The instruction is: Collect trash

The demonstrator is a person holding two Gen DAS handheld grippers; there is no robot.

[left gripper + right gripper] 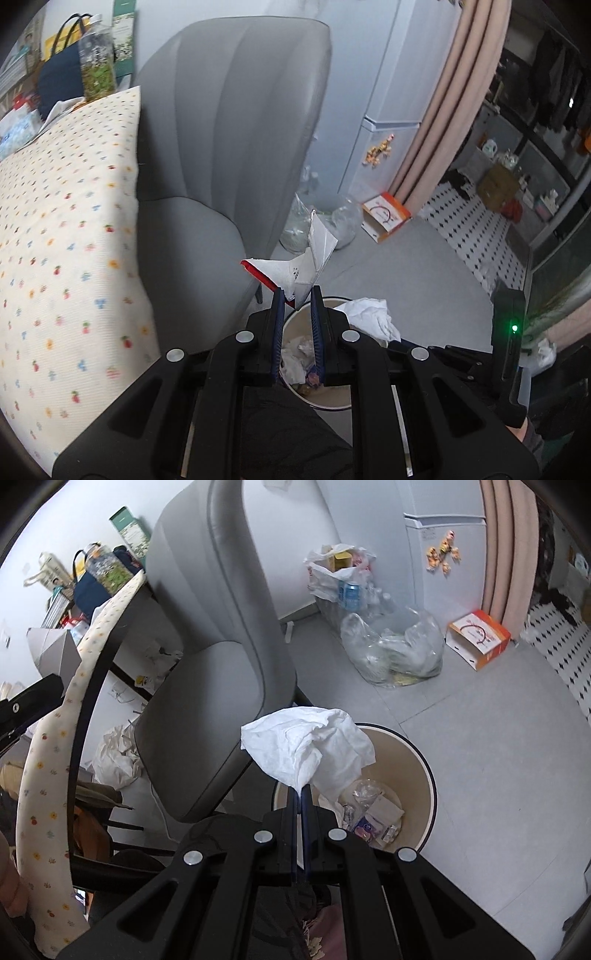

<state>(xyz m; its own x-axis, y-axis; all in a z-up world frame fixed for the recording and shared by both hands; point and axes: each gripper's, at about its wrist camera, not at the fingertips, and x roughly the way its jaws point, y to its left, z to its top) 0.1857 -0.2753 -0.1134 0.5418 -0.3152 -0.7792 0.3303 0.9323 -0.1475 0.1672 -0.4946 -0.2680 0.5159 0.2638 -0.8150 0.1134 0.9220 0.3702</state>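
While both tools hang above the waste bin [424, 775], each has a piece of rubbish clamped: the left gripper [297, 295] stands at a narrow gap, its blue pads pinching a folded paper wrapper with a red edge [295, 269] at the tips, and the right gripper [300, 790] is pressed fully together on the lower corner of a crumpled white tissue [306, 749]. Wrapper sits above the bin's far rim in the left wrist view; tissue hangs over the near-left part of the rim in the right wrist view. Bin is cream inside with a dark rim, open-topped, already holding wrappers and scraps at the bottom. Open grey floor [480, 738] lies to the right of the bin and beyond it. Left side is tight: a grey upholstered chair [221, 646] stands just beside the bin, its seat edge near the tissue. Beyond the chair, a table under a flower-print cloth [66, 240], cluttered on top. Farther out on the floor, a clear plastic bag [395, 653], an orange-and-white carton [478, 638], a white fridge [443, 554], a pink curtain [509, 546]. More crumpled white paper [114, 753] lies under the table.
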